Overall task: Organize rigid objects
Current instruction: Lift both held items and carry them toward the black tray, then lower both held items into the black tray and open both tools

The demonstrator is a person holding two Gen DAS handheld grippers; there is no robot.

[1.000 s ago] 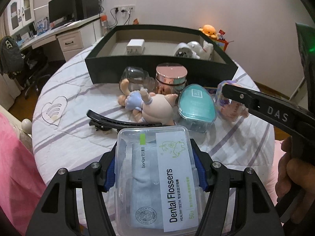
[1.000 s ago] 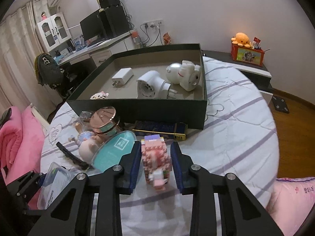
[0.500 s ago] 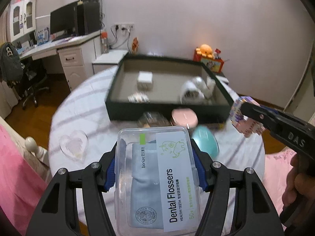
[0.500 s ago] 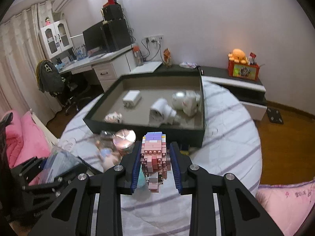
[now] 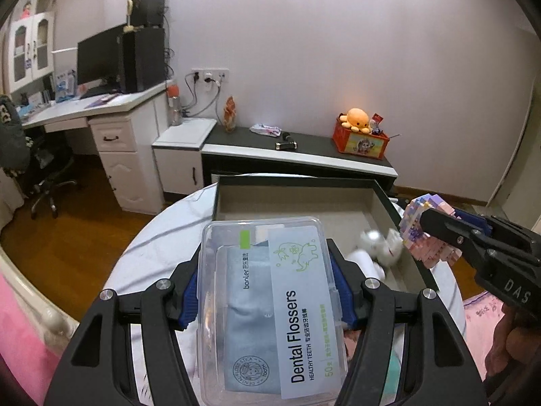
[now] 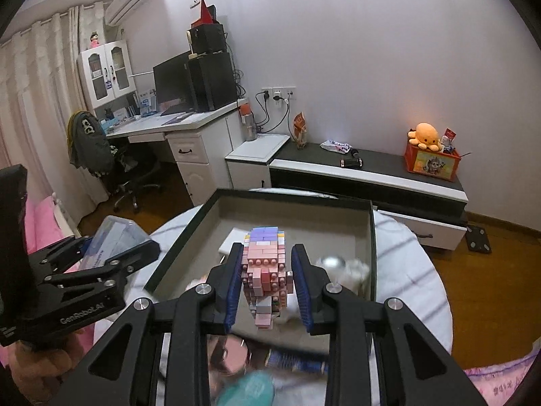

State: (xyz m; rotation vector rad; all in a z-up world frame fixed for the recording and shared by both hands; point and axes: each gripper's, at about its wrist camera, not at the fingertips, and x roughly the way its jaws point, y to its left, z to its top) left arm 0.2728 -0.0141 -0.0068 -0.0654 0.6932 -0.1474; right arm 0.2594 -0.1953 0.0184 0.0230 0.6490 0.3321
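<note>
My left gripper [image 5: 263, 291] clamps one clear plastic dental-flosser box [image 5: 267, 308]; my right gripper [image 6: 267, 287] grips one pink brick-built figure [image 6: 265, 270]. Both hang above the one dark open tray [image 6: 373, 247], which holds one blurred white toy [image 6: 345, 270].

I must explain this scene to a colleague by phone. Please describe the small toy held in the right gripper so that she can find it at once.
Find the dark open box on the round table. Just in front of it, the right gripper is shut on a brick-built figure. It is pink studded blocks with a purple top, unlike the clear Dental Flossers box in the left gripper.
</note>
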